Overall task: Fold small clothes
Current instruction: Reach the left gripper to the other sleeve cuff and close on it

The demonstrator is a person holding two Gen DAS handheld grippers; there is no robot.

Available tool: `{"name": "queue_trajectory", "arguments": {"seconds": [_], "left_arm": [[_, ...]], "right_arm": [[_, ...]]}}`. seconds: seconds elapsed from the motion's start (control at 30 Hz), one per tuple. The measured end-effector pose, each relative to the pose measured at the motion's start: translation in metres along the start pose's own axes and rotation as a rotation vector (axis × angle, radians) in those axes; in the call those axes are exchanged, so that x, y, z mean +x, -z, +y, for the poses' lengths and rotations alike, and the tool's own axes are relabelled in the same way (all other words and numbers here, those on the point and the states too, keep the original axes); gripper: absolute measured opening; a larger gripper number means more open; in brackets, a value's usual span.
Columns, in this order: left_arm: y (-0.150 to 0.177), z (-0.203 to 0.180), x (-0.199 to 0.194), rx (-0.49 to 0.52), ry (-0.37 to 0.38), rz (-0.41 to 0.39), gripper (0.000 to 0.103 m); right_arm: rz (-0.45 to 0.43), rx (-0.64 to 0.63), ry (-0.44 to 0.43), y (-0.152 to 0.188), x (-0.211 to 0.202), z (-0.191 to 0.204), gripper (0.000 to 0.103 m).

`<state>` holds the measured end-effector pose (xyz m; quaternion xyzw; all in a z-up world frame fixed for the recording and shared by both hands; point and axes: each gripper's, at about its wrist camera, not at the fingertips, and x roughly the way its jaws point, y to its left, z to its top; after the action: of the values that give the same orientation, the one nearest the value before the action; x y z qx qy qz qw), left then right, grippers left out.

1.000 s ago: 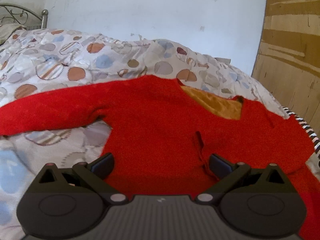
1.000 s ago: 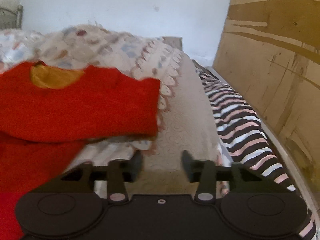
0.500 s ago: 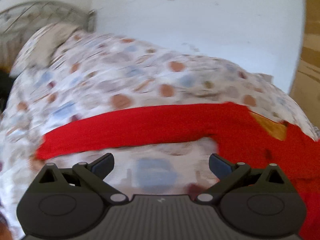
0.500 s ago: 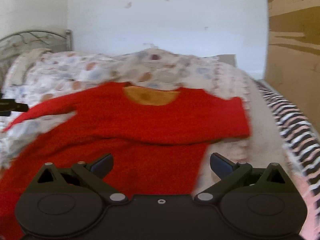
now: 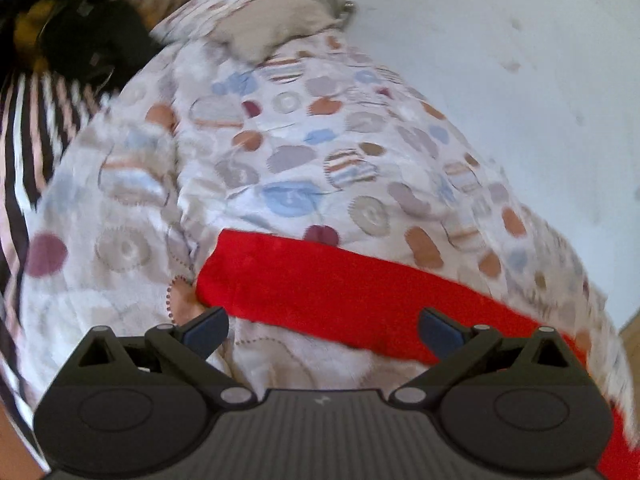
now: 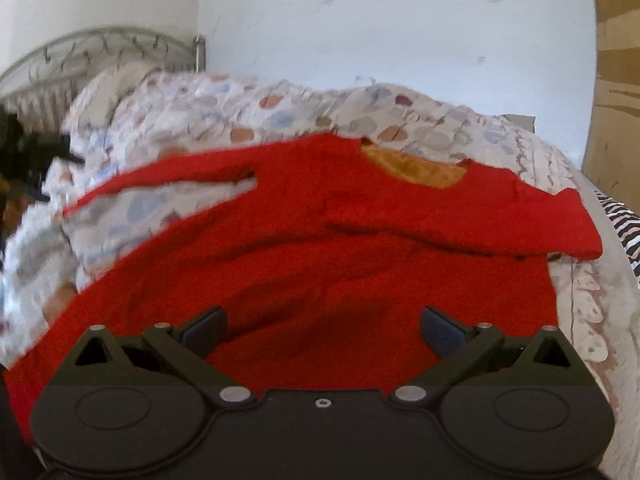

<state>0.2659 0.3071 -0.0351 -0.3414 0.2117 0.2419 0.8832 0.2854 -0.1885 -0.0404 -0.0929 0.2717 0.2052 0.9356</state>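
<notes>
A small red sweater (image 6: 340, 256) with an orange-lined neck lies front up on the patterned quilt (image 6: 192, 104). Its right sleeve is folded across the chest. Its left sleeve (image 5: 320, 288) stretches out flat to the left over the quilt (image 5: 280, 152). My left gripper (image 5: 322, 330) is open and empty, just in front of that sleeve near its cuff. My right gripper (image 6: 322, 328) is open and empty, over the lower body of the sweater.
A white wall (image 6: 400, 32) stands behind the bed. A metal headboard (image 6: 100, 48) and a pillow (image 5: 260, 20) are at the left. A striped sheet (image 6: 624, 228) edges the right side, with brown board (image 6: 616, 80) beyond. Dark objects (image 5: 92, 40) lie by the pillow.
My left gripper has swung left from the sweater's body to the outstretched sleeve's cuff end. My right gripper has swung left from the bed edge to face the sweater's body, and opened wider.
</notes>
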Motion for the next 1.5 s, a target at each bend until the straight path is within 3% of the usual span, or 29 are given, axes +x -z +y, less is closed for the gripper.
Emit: {"name": "queue_trajectory", "arguments": {"seconds": [0.3, 0.47, 0.53, 0.6, 0.63, 0.67, 0.77, 0.9, 1.07, 1.27, 1.5], "left_arm": [[0.002, 0.032, 0.046, -0.213, 0.065, 0.063, 0.093], [0.001, 0.039, 0.057, -0.293, 0.049, 0.038, 0.089], [0.002, 0.041, 0.06, -0.323, -0.009, 0.021, 0.075], [0.001, 0.042, 0.063, -0.335, -0.08, 0.012, 0.054], [0.001, 0.042, 0.064, -0.33, -0.11, 0.009, 0.038], [-0.001, 0.043, 0.065, -0.334, -0.133, 0.006, 0.03], [-0.004, 0.046, 0.063, -0.359, -0.124, -0.012, 0.018], [-0.015, 0.025, 0.054, -0.241, -0.15, -0.065, 0.013], [-0.036, -0.027, 0.026, -0.058, -0.076, -0.22, 0.012], [-0.053, -0.116, -0.013, 0.16, 0.141, -0.335, 0.011], [-0.021, -0.234, -0.047, 0.491, 0.43, -0.357, 0.011]], "right_arm": [[0.026, 0.0, 0.013, 0.006, 0.009, -0.004, 0.103], [0.034, -0.024, 0.024, 0.007, 0.012, -0.001, 0.103], [0.037, -0.035, 0.028, 0.008, 0.013, 0.0, 0.103], [0.038, -0.04, 0.03, 0.008, 0.013, 0.001, 0.103], [0.039, -0.041, 0.029, 0.008, 0.014, 0.001, 0.103], [0.038, -0.039, 0.027, 0.008, 0.014, 0.001, 0.103], [0.035, -0.036, 0.022, 0.008, 0.013, -0.001, 0.103], [0.03, -0.036, 0.023, 0.008, 0.013, 0.0, 0.103], [0.007, -0.019, 0.015, 0.01, 0.009, -0.003, 0.103], [-0.066, 0.041, 0.022, 0.009, -0.008, -0.013, 0.103], [-0.212, 0.121, 0.217, 0.009, -0.045, -0.039, 0.103]]}}
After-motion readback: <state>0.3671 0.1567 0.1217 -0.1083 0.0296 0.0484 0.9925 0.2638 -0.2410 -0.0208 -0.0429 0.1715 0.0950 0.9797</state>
